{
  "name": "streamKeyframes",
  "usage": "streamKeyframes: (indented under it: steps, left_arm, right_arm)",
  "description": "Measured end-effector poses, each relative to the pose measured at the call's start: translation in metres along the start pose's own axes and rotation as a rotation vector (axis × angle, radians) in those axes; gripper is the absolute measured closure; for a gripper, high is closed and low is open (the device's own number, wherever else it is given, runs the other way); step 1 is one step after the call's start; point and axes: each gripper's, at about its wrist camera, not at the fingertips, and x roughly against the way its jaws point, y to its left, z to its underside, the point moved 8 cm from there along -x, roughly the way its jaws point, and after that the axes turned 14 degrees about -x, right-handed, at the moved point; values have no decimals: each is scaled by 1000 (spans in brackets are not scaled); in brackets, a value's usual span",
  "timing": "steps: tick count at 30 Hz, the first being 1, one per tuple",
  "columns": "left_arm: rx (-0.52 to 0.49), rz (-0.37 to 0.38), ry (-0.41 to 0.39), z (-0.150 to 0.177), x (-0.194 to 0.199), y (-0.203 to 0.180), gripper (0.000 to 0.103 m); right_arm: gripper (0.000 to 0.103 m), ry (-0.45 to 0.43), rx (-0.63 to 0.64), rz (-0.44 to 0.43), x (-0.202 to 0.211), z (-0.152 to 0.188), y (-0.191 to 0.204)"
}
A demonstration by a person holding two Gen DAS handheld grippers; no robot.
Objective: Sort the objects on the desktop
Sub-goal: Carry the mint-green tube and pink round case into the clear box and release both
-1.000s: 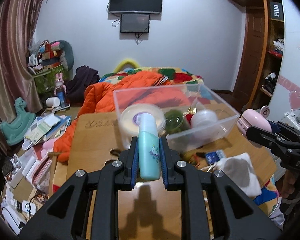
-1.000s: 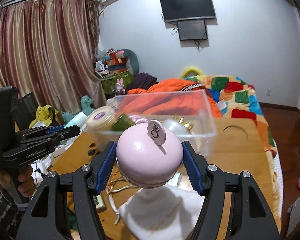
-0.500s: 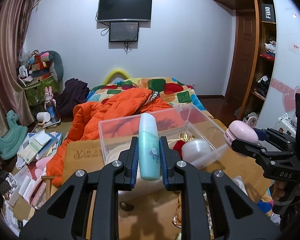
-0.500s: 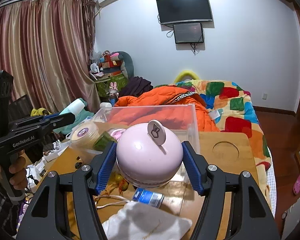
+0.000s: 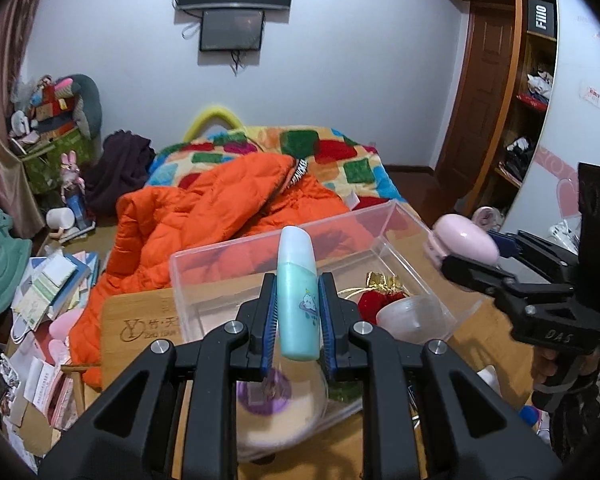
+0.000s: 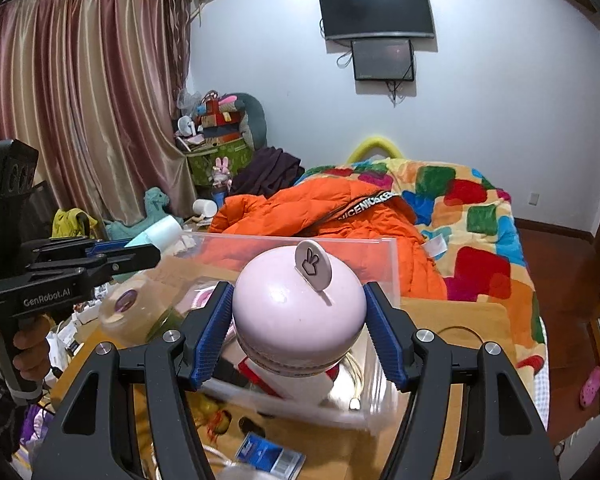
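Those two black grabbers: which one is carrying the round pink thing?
The right gripper. Its blue pads clamp the pink dome-shaped case; the left gripper instead holds an upright teal bottle.

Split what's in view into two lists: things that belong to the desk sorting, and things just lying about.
Job:
- teal bottle in left gripper
- pink round case in right gripper
- clear bin
- tape roll

Lying about:
- orange jacket
- quilt
- TV
- curtain

"GenRobot.AI" on left gripper (image 6: 146, 254); "DAS" on right gripper (image 5: 446, 258); "FiiO" on shelf box (image 5: 541, 17).
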Motion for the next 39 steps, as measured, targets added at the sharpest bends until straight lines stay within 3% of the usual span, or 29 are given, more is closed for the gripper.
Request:
streamKeyframes:
  steps: [9,18,20,22,26,30,33,37,39]
  left_arm:
    - [-22,10,73,1,-31,-7,84]
    - [-33,-10,95,3,-41,-6,84]
    - [-30,-5,97,4,-41,-7,82]
    - [-33,-8,95,4,-41,-6,73]
    - [-49,-18,95,3,-40,-9,69]
    - [-44,-21,86,2,-39,-9,58]
    - [-45,-24,76,0,-34,-9,57]
    - [-48,-39,56,-3,-24,-10,45]
    - [-55,-47,41,-5,-17,-12,44]
  right_arm:
    - [41,85,44,-2,-42,11,7]
    - [42,124,117,25,-63,20,15]
    - [42,134,123,29,-67,23,14]
    - [42,145,122,30,-70,25,14]
    - [42,137,133,37,-68,26,16]
    - [42,99,164,58,-61,21,20]
    - [42,86,174,66,-54,20,21]
    - [40,63,166,82,-40,19,19]
    - [36,50,158,89,-33,18,18]
